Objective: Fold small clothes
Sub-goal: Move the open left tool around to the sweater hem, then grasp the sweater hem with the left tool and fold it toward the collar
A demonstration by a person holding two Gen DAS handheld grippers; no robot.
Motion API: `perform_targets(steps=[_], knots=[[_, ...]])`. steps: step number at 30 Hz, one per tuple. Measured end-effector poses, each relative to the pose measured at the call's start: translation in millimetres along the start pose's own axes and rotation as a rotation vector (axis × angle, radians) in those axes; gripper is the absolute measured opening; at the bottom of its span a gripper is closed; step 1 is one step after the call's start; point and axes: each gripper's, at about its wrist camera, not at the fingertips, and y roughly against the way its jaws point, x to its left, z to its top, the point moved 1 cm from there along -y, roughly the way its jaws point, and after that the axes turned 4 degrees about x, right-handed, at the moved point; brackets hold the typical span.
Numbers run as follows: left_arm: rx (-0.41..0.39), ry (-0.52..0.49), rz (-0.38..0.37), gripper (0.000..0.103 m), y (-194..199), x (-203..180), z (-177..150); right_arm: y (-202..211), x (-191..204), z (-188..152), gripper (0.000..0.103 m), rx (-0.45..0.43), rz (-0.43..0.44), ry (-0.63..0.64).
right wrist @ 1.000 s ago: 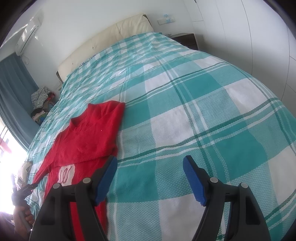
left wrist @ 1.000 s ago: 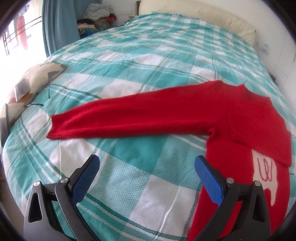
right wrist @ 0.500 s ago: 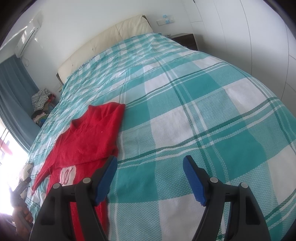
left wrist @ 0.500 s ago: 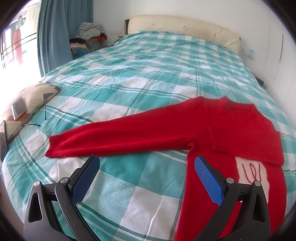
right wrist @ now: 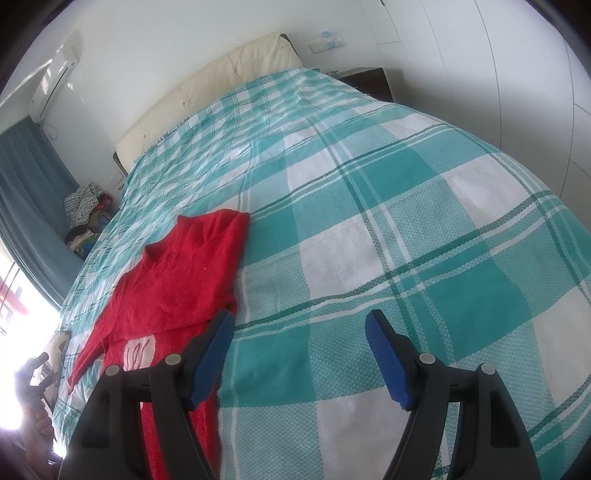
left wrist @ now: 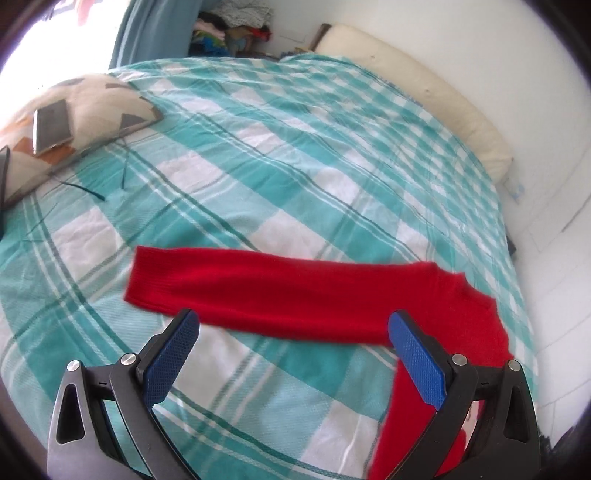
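A red sweater point(right wrist: 184, 273) lies flat on the teal checked bedspread point(right wrist: 406, 258), its right side folded in over the body and a white patch with a red motif point(right wrist: 138, 350) showing below the fold. Its other sleeve point(left wrist: 280, 291) stretches straight out to the left. My left gripper point(left wrist: 293, 319) hovers open just in front of that sleeve, the blue pads point(left wrist: 173, 354) wide apart and holding nothing. My right gripper point(right wrist: 300, 319) hangs open over bare bedspread, its left finger beside the sweater's right edge.
A patterned cushion point(left wrist: 85, 107) with a phone point(left wrist: 51, 127) on it sits at the bed's left edge. A cream headboard point(right wrist: 221, 74), a pile of clothes point(left wrist: 229, 22), a blue curtain point(right wrist: 26, 206) and a dark nightstand point(right wrist: 369, 81) lie beyond. A hand point(right wrist: 37, 424) shows at bottom left.
The left gripper has swung left along the sleeve and rolled, so the sleeve now fills the space between its fingertips. The right gripper and the sweater have not moved.
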Motion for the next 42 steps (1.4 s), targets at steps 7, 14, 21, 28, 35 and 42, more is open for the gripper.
perform_targets(steps=[7,14,21,28,35,42], knots=[[0.199,0.251,0.126,0.1,-44.0,122.1,28.8,-0.4,4.5,-0.7,0.073,-0.001,0.004,0.009],[0.258,0.093,0.139,0.043,-80.7,89.4,18.8,-6.6,7.2,-4.3,0.073,0.01,-0.034,0.039],[0.153,-0.021,0.15,0.003,-42.2,31.5,52.4,0.9,5.8,-2.5,0.073,-0.014,-0.023,0.031],[0.013,-0.361,-0.044,0.003,26.6,-161.2,72.3,2.7,11.1,-0.3,0.073,-0.013,0.027,0.021],[0.07,-0.637,-0.213,0.003,11.8,-329.1,-0.6,9.2,10.6,0.6,0.073,-0.027,0.039,0.016],[0.195,-0.733,-0.283,0.01,-38.6,-397.4,-90.9,13.7,10.1,3.6,0.073,-0.048,0.051,0.007]])
